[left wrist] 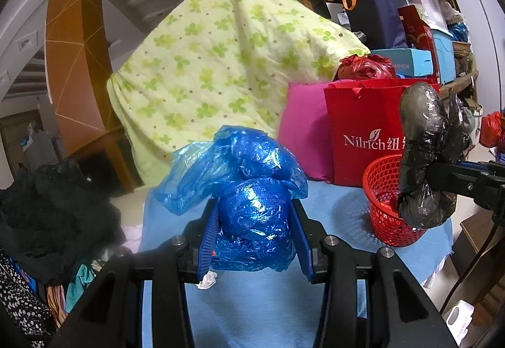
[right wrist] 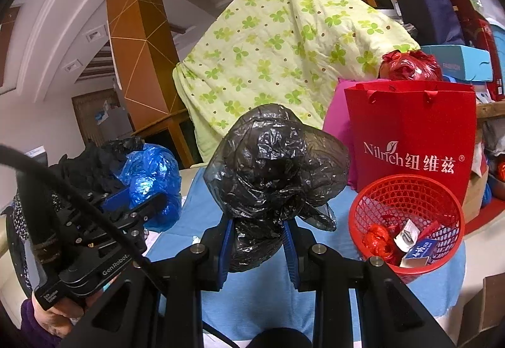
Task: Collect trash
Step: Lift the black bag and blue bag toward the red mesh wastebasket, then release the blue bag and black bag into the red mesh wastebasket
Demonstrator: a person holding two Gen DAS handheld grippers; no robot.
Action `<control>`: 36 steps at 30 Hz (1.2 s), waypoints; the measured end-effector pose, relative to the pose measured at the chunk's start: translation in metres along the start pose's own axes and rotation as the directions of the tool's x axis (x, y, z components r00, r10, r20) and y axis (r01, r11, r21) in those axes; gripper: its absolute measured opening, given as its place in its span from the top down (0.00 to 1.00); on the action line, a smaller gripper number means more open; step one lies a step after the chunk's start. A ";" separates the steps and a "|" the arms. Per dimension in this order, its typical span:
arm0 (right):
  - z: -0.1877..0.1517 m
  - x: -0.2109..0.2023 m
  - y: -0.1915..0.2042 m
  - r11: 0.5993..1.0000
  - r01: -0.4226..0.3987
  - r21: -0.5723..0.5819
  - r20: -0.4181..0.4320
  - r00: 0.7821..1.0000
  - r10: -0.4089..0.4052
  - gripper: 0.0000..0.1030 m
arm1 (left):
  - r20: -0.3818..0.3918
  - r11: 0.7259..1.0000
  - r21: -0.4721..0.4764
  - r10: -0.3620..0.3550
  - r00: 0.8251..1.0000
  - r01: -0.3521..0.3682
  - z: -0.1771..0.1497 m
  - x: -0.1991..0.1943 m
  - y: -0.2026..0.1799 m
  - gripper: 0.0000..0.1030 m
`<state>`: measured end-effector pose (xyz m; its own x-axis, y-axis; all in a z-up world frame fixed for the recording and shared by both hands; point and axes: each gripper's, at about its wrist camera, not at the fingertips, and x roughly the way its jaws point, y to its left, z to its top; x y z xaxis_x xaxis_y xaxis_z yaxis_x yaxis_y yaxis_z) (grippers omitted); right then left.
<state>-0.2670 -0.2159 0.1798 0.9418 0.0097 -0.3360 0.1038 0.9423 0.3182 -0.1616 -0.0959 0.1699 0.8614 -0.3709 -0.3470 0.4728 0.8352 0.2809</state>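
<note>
Open room lies over the blue cloth [left wrist: 331,199] in front of both grippers, esp. the strip btwn the blue bag [left wrist: 252,206] and the red basket [right wrist: 407,221]. Basket mouth is open from above; trash sits low inside. Behind it the red paper bag [right wrist: 413,133] and pink cushion [left wrist: 303,133] block the back right. The green-print quilt [left wrist: 221,54] walls off the rear centre. A dark clothes pile [left wrist: 53,212] crowds the left edge.

Glossy crinkled plastic: blue bag [left wrist: 252,206], black bag [right wrist: 271,165] (thin film); matt blue cloth [left wrist: 268,300]; red mesh-plastic basket [right wrist: 410,190]
</note>
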 end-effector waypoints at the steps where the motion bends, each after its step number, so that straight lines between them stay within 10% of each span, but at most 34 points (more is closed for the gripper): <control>1: 0.000 0.000 0.000 1.000 0.001 0.001 0.001 1.000 -0.001 0.70 | -0.003 1.000 0.001 -0.002 1.000 0.002 0.000 0.001 -0.001 0.55; 28: -0.003 -0.012 -0.042 0.997 0.030 0.065 0.011 0.999 -0.030 0.70 | -0.038 0.998 0.055 -0.038 0.999 0.040 0.003 0.016 -0.037 0.55; 36: -0.001 -0.017 -0.076 0.991 0.083 0.107 0.023 0.996 -0.086 0.70 | -0.069 0.987 0.015 -0.158 0.985 0.160 0.008 0.034 -0.052 0.55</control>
<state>-0.2910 -0.2873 0.1602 0.9365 -0.0786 -0.3417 0.2150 0.8985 0.3826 -0.1555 -0.1554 0.1505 0.7608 -0.4694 -0.4482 0.6070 0.7590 0.2355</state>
